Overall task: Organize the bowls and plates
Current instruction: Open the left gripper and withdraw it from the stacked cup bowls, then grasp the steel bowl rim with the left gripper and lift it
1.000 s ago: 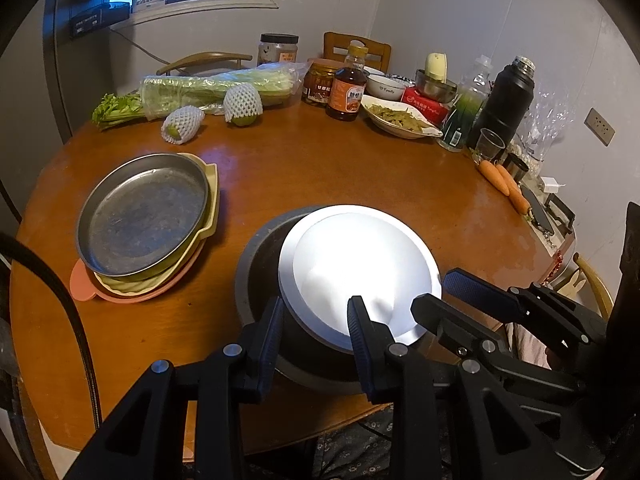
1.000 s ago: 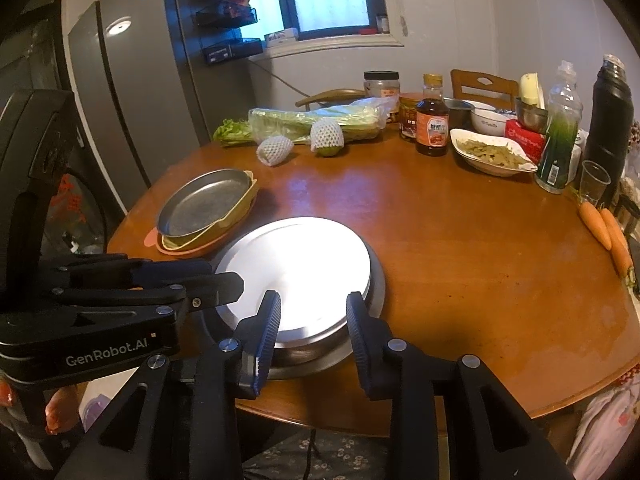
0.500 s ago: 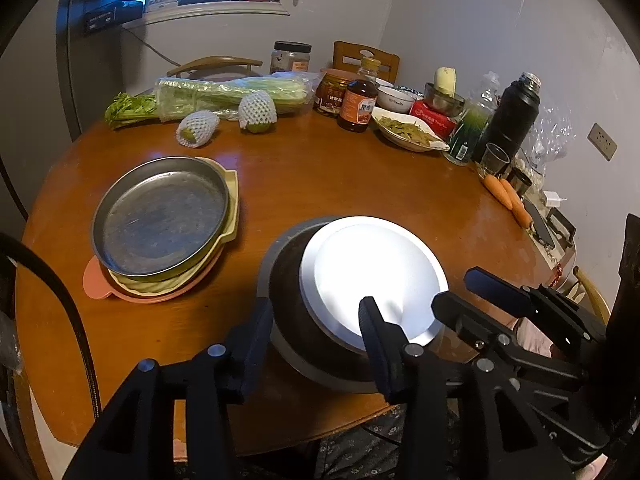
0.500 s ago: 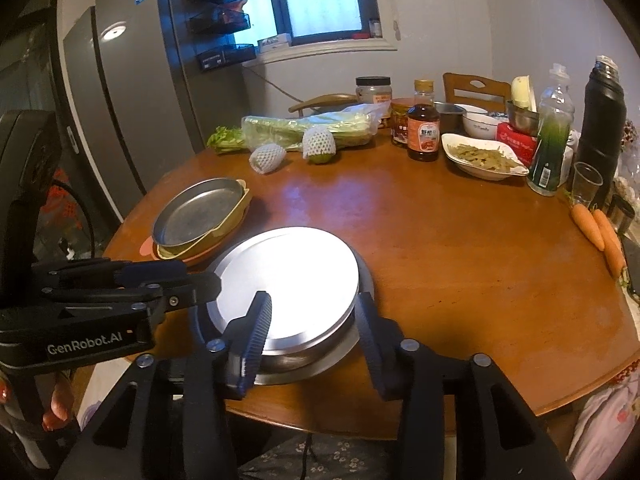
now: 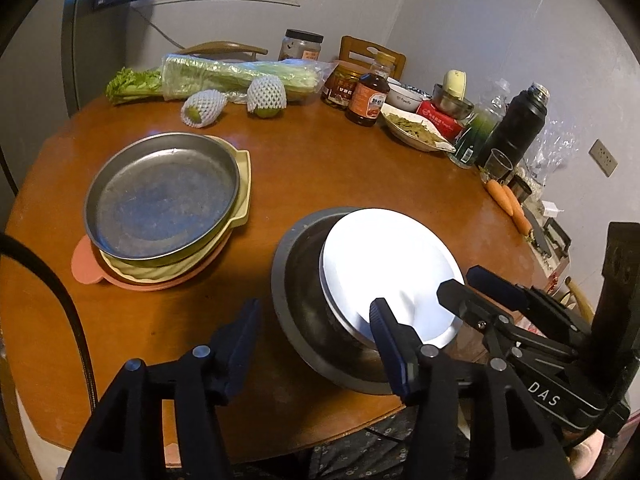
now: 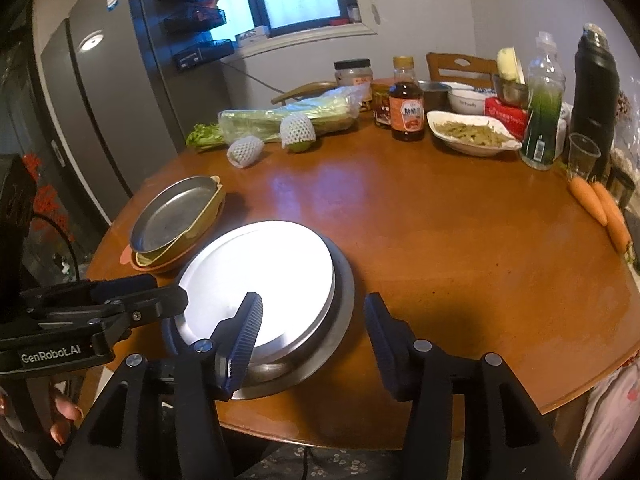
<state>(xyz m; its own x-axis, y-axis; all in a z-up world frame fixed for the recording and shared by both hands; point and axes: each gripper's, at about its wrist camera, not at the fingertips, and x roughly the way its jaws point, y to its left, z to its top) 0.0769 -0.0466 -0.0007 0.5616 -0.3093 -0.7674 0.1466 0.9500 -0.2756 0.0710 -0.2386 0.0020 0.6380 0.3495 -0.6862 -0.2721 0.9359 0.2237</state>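
A shiny steel plate (image 5: 384, 264) (image 6: 260, 272) lies upside down on a wider dark metal bowl (image 5: 296, 288) (image 6: 345, 300) at the near edge of the round wooden table (image 5: 320, 168) (image 6: 440, 240). My left gripper (image 5: 316, 344) (image 6: 140, 296) is at the bowl's near-left rim, my right gripper (image 6: 312, 332) (image 5: 480, 292) at its near-right rim. Both pairs of jaws are opening; the rim shows between them and no pad presses on it. To the left a steel pan (image 5: 160, 196) (image 6: 172, 212) rests on a yellow dish and a pink plate.
Along the far side of the table are bagged celery (image 5: 240, 76), two netted fruits (image 5: 266, 96), a sauce bottle (image 6: 406, 108), a dish of greens (image 6: 472, 134), a black flask (image 5: 516, 128) and carrots (image 6: 600, 208). A grey fridge (image 6: 92, 100) stands to the left.
Both pairs of jaws have spread apart at the near rim of the bowl and plate, which stay put on the table. Both views have drawn back a little.
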